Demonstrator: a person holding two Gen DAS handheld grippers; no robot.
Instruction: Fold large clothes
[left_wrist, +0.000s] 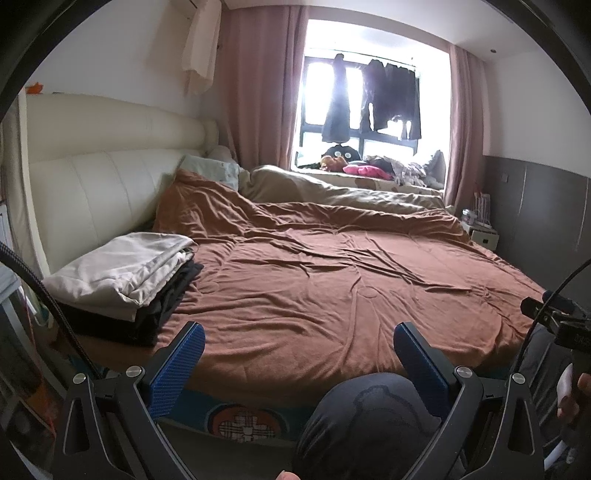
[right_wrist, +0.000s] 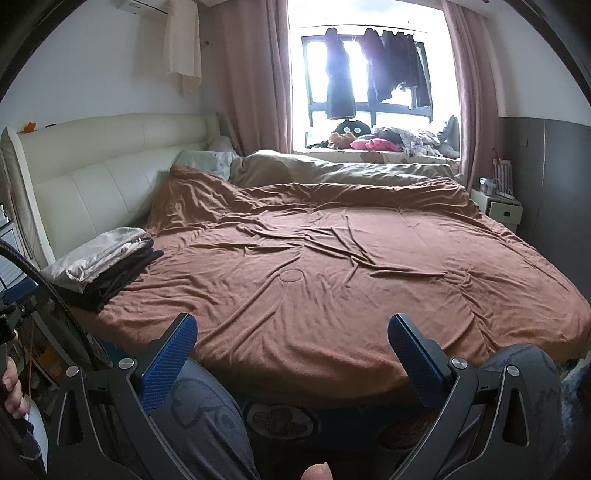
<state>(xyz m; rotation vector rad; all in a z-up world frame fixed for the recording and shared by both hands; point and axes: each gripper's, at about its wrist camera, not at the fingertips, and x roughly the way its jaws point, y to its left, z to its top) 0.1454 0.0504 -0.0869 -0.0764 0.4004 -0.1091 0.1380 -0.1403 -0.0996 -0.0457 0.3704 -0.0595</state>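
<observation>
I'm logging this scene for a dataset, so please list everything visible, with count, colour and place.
bed cover: one, rust brown, spread wrinkled over the bed
folded stack: one pile, pale cloth on black, bed's left corner by the headboard
headboard: one, cream, left
beige duvet: one, far side under the window
hanging clothes: several, dark, in the window
curtains: two, pink, flanking the window
nightstand: one, white, right
left gripper: open, blue pads, nothing held
right gripper: open, blue pads, nothing held
knees: grey trousers, below the grippers
</observation>
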